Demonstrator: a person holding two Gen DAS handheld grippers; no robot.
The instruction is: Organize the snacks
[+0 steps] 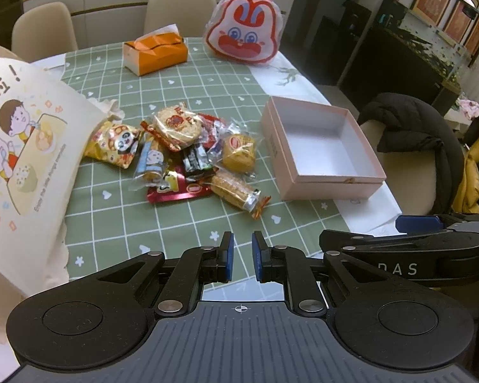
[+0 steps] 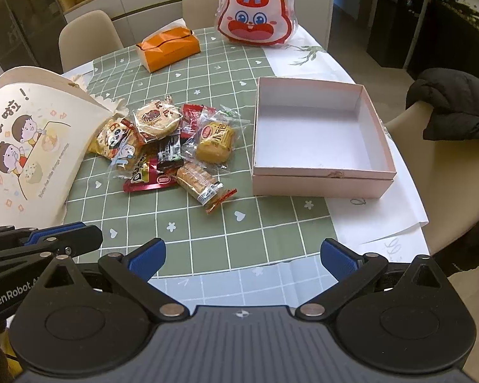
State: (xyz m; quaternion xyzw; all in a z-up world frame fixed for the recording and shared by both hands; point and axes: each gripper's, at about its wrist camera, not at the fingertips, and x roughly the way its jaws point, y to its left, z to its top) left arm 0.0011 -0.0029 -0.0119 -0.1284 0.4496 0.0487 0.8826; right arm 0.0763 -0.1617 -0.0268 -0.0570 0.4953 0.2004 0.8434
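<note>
**Covering the desk, a green grid cloth**

The snacks (image 2: 172, 146) lie heaped mid-desk (image 2: 207, 223), between a cartoon bag (image 2: 25, 146) and a pink box (image 2: 319, 134), just beside both. Farther back sit an orange tissue box (image 2: 169, 48) and a rabbit bag (image 2: 255, 12). Beige chairs (image 2: 86, 35) ring it; a black coat (image 2: 453, 108) drapes one. Left claw (image 1: 242, 257) nearly closed, holding nothing; right claw (image 2: 242, 260) wide apart.
</note>
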